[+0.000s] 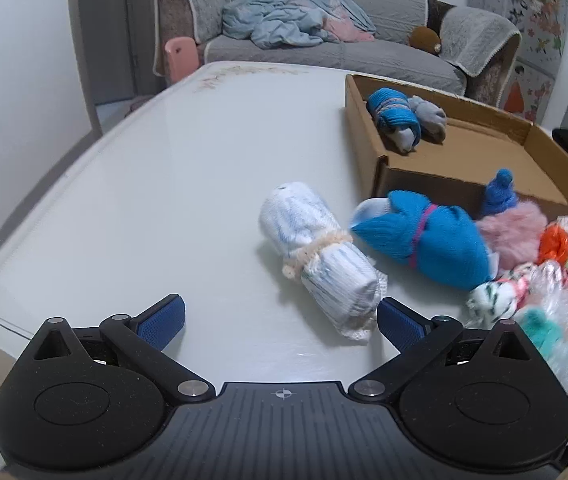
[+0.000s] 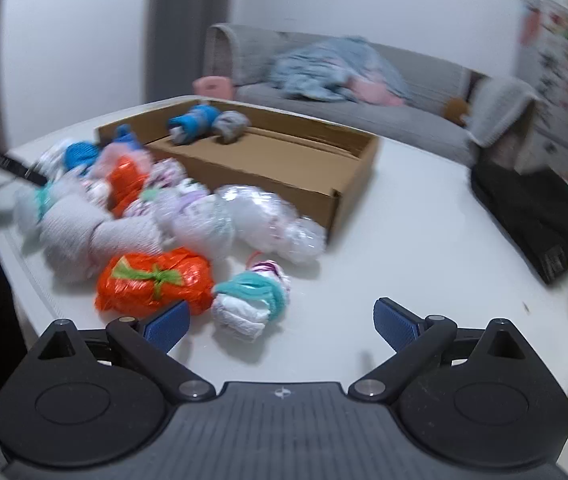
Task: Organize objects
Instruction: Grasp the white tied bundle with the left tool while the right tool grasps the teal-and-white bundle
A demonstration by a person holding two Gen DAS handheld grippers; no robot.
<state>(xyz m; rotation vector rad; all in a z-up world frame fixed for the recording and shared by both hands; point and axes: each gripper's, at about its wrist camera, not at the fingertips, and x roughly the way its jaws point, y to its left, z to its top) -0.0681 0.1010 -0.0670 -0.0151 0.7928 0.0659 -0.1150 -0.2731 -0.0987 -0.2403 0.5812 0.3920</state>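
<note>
Both my claws gaped empty; the white roll (image 1: 319, 264) lay just ahead of my left claw (image 1: 280, 320), its long axis slanting away leftward.

A: What's in the box (image 1: 379, 168)?
B: Cardboard, open top, on the table's far-right part. Two rolls at its far-left corner, touching: a blue roll (image 1: 393, 114) and a grey roll (image 1: 429, 118).

A: Outside it?
B: White roll (image 1: 319, 264) lies flat alone toward the table's middle, tied with a cream band. Blue bundle (image 1: 423, 240) beside it, pink band round its middle, just off the box's near wall. Pink fluffy piece (image 1: 511, 228) touches that bundle.

A: Near edge?
B: Heap against the box's near wall. Orange bag (image 2: 154, 284) with green tie, and a white roll with teal tie (image 2: 252, 304) beside it. Clear-wrapped bundle (image 2: 268, 220) touches the box's near corner.
</note>
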